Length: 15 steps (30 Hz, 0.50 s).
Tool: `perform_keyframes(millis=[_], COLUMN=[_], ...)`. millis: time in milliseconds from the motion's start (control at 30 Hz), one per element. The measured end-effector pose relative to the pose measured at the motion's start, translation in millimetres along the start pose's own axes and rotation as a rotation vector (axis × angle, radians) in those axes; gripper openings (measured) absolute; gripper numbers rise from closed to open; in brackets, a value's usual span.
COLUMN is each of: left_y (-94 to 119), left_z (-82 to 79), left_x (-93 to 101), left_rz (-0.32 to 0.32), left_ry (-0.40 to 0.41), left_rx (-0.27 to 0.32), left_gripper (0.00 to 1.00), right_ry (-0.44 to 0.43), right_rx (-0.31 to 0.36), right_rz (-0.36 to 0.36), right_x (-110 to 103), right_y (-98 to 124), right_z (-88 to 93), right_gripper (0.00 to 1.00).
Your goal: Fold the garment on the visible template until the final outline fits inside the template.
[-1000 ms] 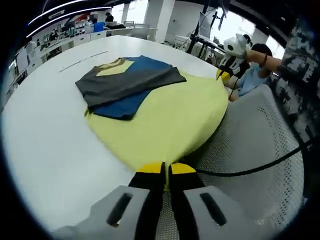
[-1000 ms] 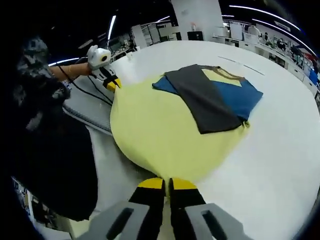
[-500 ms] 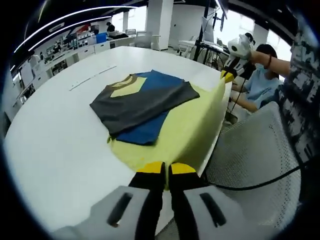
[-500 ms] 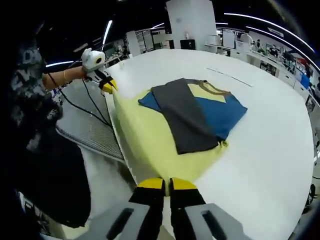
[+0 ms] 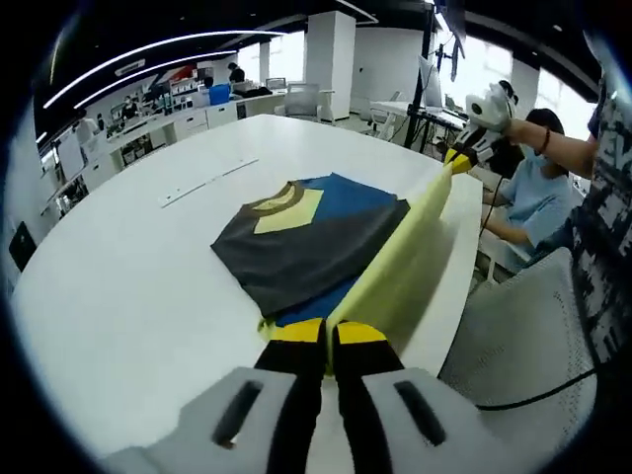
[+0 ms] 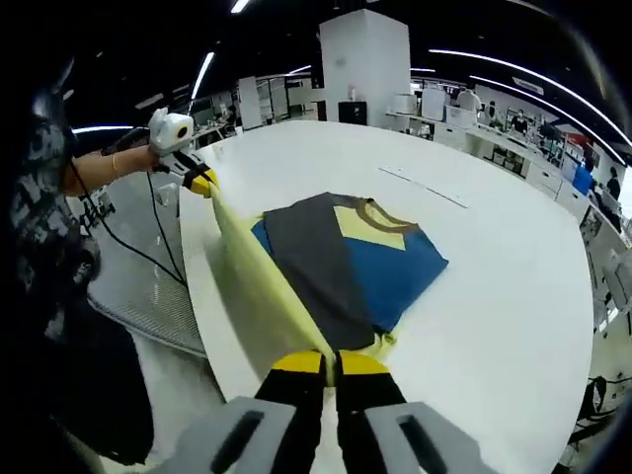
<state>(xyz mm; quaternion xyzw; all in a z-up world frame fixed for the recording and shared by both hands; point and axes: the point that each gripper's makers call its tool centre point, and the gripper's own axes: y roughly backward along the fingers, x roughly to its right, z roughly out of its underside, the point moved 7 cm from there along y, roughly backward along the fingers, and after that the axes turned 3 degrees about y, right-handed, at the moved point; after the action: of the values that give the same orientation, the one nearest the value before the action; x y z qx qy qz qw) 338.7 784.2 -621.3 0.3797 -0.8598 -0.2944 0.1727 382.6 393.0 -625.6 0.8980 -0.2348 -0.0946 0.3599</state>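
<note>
Between the two grippers, a yellow hem edge of the garment [image 5: 395,259] is held stretched and raised above the near edge of the white surface [image 5: 128,286]. The left gripper [image 5: 327,334] is seen with jaws pressed together on one end of that edge; the right gripper [image 6: 329,364] has its jaws closed on the other end. In the left gripper view the right gripper [image 5: 462,159] is visible at the far end of the lifted edge, and in the right gripper view the left gripper [image 6: 201,181] is likewise seen at its far end. The rest of the garment [image 6: 346,262] lies flat on the surface, with a grey panel, a blue panel and a collar with a yellow patch uppermost; the held edge runs parallel to the near side of that flat stack, so the fold is judged to go forward, away from the person and over the stack. Neither gripper is clearly nearer; both ends are lifted about equally. No template outline can be made out under the cloth. A mesh chair [image 5: 513,336] stands just off the surface on the person's side, and a seated person [image 5: 533,188] is visible beyond the surface edge. Nothing is seen on the surface in the fold's path except a thin strip [image 5: 209,181] well beyond the collar.
</note>
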Motion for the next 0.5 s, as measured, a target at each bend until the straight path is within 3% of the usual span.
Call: perform_keyframes(millis=[333, 500], left_y=[-8.9, -17.7], left_z=[-32.1, -44.2], left_x=[-28.8, -42.5], left_rz=[-0.083, -0.162], left_ry=[-0.013, -0.053], left_rx=[0.074, 0.070], left_gripper=[0.00, 0.00], right_ry=[0.023, 0.036], right_rx=[0.053, 0.071], right_rz=[0.119, 0.162], right_x=[29.1, 37.8], right_y=[-6.8, -12.8], right_z=[-32.3, -46.3], right_gripper=[0.00, 0.00])
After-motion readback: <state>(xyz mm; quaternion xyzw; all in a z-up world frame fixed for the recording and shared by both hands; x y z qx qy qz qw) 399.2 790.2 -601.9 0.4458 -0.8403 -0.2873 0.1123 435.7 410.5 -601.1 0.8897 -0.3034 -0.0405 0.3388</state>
